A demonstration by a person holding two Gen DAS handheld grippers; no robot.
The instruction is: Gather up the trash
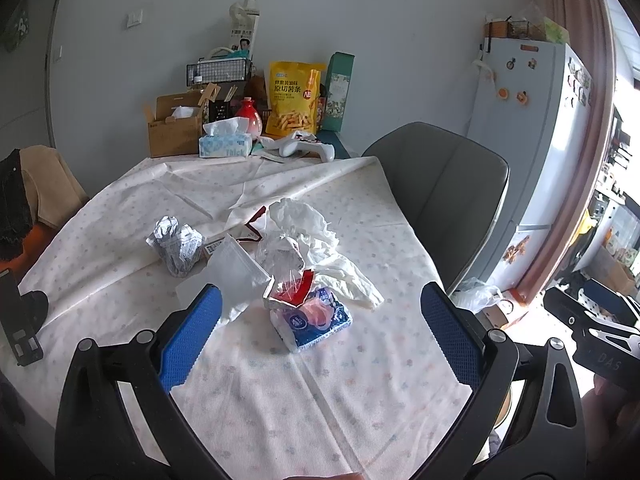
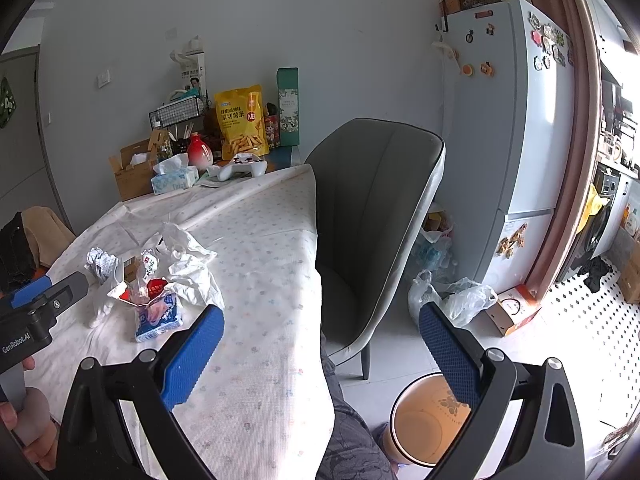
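Two pairs of blue-padded tongs are hanging apart and holding nothing: we are keeping the left tongs (image 1: 320,320) low over the counter covered in a pale dotted cloth (image 1: 280,392), pointing at the trash heap, while the right tongs (image 2: 320,340) are hovering past the counter's edge, above the floor. Near the middle of the cloth, the trash is lying in a loose pile: a blue plastic tissue packet (image 1: 316,322) nearest the left tongs, a torn red-and-white wrapper (image 1: 290,290) resting on its far side, a crumpled white plastic sheet (image 1: 316,236) spreading behind and to the right, a clear flat plastic bag (image 1: 236,268) just left of the wrapper, and a crumpled ball of printed paper (image 1: 176,246) a little apart on the left. Below the right tongs, a round orange-lined waste bin (image 2: 424,428) is standing open on the floor, its rim partly hidden by the right pad. Beside the counter a grey upholstered chair (image 2: 372,216) is facing in. At the counter's far end we are seeing a yellow snack bag (image 1: 294,98), a light-blue tissue box (image 1: 226,142) and a white game controller (image 1: 306,146).
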